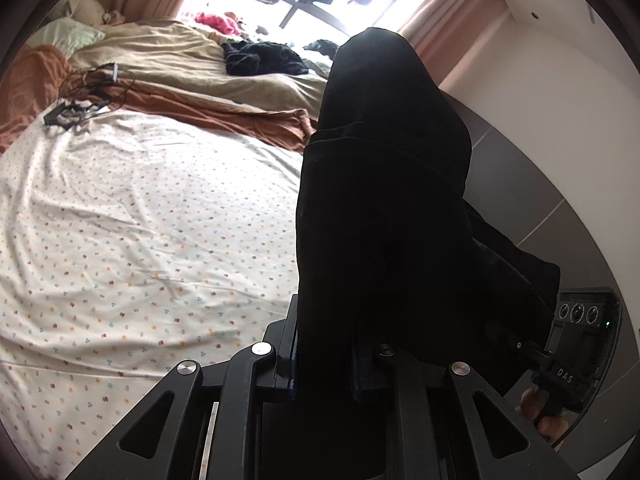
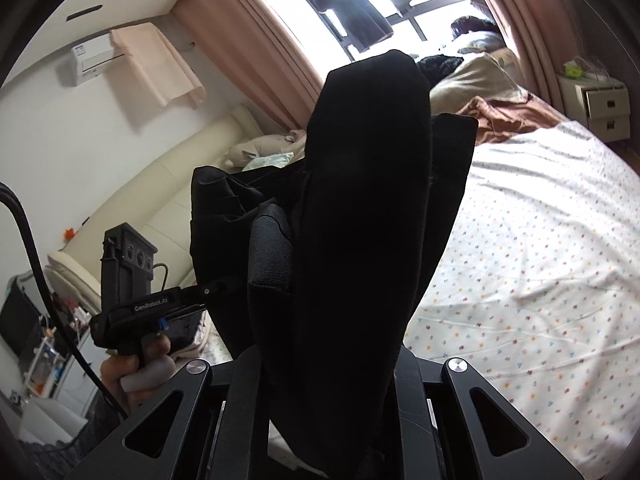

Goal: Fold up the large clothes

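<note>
Black garment (image 1: pixel 384 200): clamped in nearly closed left gripper (image 1: pixel 324 364) and right gripper (image 2: pixel 332 364), bunched upright, raised clear of floral bedsheet (image 1: pixel 140 220).

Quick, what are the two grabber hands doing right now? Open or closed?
Left gripper: shut on the black cloth garment.
Right gripper: shut on the same black cloth garment, held up above the flower-dotted white bedsheet.

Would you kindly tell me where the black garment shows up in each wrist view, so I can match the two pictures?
Left wrist: black garment fills the centre-right, rising from the jaws.
Right wrist: black garment fills the centre, rising from the jaws.
Shared landmark: the flower-dotted sheet, left in one, right in the other.
</note>
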Available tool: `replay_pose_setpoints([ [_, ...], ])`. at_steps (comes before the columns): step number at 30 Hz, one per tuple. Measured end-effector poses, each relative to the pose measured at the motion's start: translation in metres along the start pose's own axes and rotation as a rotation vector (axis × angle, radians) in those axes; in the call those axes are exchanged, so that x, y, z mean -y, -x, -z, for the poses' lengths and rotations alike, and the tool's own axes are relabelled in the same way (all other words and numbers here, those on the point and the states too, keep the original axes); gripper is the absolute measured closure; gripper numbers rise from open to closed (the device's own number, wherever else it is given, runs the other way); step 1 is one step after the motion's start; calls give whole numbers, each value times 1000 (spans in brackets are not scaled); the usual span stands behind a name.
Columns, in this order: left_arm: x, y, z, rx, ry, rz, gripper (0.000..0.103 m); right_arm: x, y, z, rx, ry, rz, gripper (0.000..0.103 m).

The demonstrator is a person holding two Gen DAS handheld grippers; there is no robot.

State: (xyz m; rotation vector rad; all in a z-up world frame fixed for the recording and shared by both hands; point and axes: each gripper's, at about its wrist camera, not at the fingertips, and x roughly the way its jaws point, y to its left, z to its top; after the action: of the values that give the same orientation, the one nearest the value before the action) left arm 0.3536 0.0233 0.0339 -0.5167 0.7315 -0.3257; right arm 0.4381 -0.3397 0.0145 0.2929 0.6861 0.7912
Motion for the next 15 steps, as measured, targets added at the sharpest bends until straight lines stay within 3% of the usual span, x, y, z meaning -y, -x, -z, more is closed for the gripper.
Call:
replay_pose_setpoints([
  [7,60,-8,-1,10,-62,45,84,11,57,-10,71,41,28,89],
  [15,134,-46,8,-33,-101,137,85,30,127,-10,128,64,115,89],
])
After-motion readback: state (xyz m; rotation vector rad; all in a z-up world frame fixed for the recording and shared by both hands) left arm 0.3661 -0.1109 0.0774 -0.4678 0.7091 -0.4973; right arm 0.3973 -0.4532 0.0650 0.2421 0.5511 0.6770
